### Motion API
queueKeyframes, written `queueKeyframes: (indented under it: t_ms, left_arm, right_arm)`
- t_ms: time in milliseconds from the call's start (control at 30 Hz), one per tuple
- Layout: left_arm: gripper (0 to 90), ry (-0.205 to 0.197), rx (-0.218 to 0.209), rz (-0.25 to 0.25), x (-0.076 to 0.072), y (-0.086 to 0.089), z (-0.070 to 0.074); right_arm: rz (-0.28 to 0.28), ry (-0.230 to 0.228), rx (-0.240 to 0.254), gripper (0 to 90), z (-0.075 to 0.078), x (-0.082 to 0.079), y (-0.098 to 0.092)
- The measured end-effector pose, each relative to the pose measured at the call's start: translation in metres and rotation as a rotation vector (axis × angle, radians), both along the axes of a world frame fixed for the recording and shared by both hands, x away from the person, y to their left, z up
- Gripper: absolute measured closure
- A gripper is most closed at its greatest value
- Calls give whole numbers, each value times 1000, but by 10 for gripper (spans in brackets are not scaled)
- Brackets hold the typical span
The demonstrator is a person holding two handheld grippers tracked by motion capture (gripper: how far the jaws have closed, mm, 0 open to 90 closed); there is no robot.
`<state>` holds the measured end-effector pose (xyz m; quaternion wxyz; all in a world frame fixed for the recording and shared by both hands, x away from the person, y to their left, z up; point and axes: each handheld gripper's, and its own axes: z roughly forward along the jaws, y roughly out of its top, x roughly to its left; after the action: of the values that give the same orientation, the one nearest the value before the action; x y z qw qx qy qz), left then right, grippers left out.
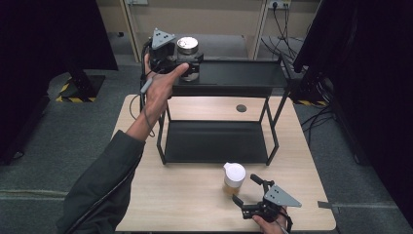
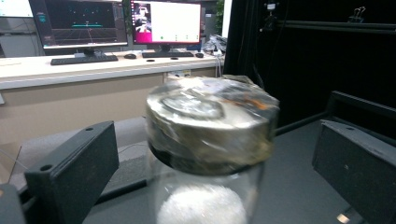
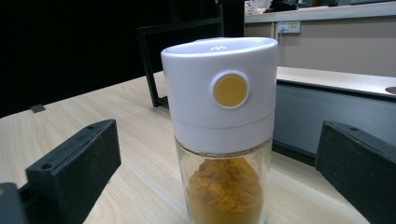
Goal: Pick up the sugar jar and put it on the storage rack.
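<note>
1. Nearest the high camera, the right hand-held gripper [image 1: 246, 191] rests on the light wooden bench [image 1: 195, 204], just in front of the black metal two-tier rack [image 1: 229, 78]. Its jaws stand wide, with nothing pressed between them.
2. Between those open jaws, though untouched, stands a clear glass shaker with a white plastic cap and a round yellow button [image 3: 223, 126], holding orange-yellow powder. It stands upright on the bench just in front of the rack's lower shelf [image 1: 214, 141].
3. At the left end of the rack's top shelf stands a clear glass jar with a silvery metal lid [image 1: 187, 57], with white grains inside, seen in the left gripper view.
4. Around that jar the left hand-held gripper [image 2: 215, 163] stands spread, both pads clear of the glass on either side.
5. Judging by this, the step in hand is the release of the silver-lidded jar onto the top shelf: it stands on its own, and the jaws are off it.
6. Next, the left gripper probably needs to draw straight back from the jar without knocking it, since the jar sits close to the shelf's edge.
7. After that, the right gripper would likely close on the shaker's glass body below the cap and lift it toward the rack.
</note>
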<state>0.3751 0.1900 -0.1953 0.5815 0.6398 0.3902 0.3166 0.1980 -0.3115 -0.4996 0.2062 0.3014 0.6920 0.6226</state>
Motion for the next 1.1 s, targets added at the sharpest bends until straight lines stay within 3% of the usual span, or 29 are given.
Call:
queueKeyframes:
  t_ms: [300,500,700,867,1100]
  left_arm:
    - [0,4,6,-44,-16,2,-7]
    - [0,-6,-20,-104,-29,8,-17]
    - [0,-26,-16,-148,-42,10,-24]
    - [1,-41,-29,-192,-53,11,-33]
    - [1,-28,-45,-256,-64,15,-52]
  right_arm:
    - [1,0,1,5,0,0,0]
    - [0,-1,1,5,0,0,0]
    - [1,-2,-1,5,0,0,0]
    - [2,-1,0,5,0,0,0]
    - [4,-1,2,5,0,0,0]
